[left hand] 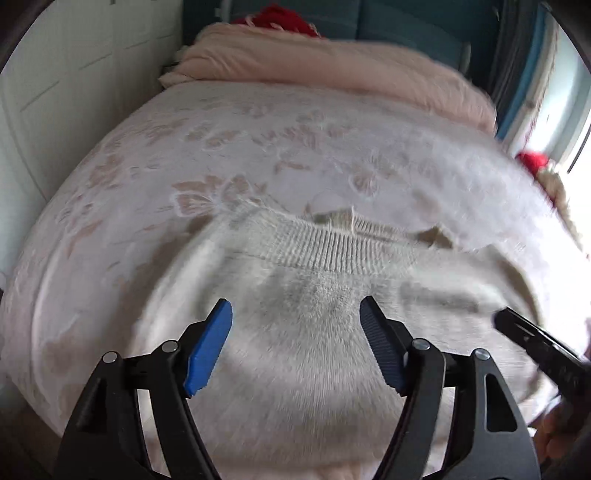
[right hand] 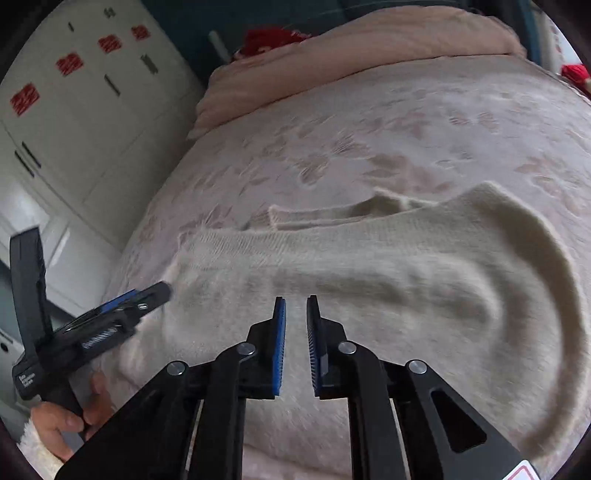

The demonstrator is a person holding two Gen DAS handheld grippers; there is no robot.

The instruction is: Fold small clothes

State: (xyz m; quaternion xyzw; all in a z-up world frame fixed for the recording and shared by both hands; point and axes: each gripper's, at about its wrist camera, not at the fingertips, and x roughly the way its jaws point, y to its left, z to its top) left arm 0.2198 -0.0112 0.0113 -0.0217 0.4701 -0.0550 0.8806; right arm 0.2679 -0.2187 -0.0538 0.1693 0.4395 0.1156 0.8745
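Observation:
A cream fuzzy knit sweater point(left hand: 303, 325) lies spread on the bed, its ribbed band point(left hand: 325, 251) toward the far side. It also shows in the right wrist view point(right hand: 369, 280), with a curved fold at its right point(right hand: 546, 266). My left gripper point(left hand: 295, 317) hovers over the sweater's middle, jaws wide open and empty. My right gripper point(right hand: 295, 314) hovers over the sweater, jaws a narrow gap apart and empty. The right gripper shows at the right edge of the left wrist view point(left hand: 532, 339). The left gripper shows at the left of the right wrist view point(right hand: 122, 310).
The bed cover point(left hand: 258, 155) is pale pink with a flower pattern. A folded pink blanket point(left hand: 332, 62) lies at the head of the bed, with a red item point(left hand: 280, 18) behind it. White cabinets point(right hand: 85, 122) stand left of the bed. Another red item point(left hand: 532, 162) lies near the window.

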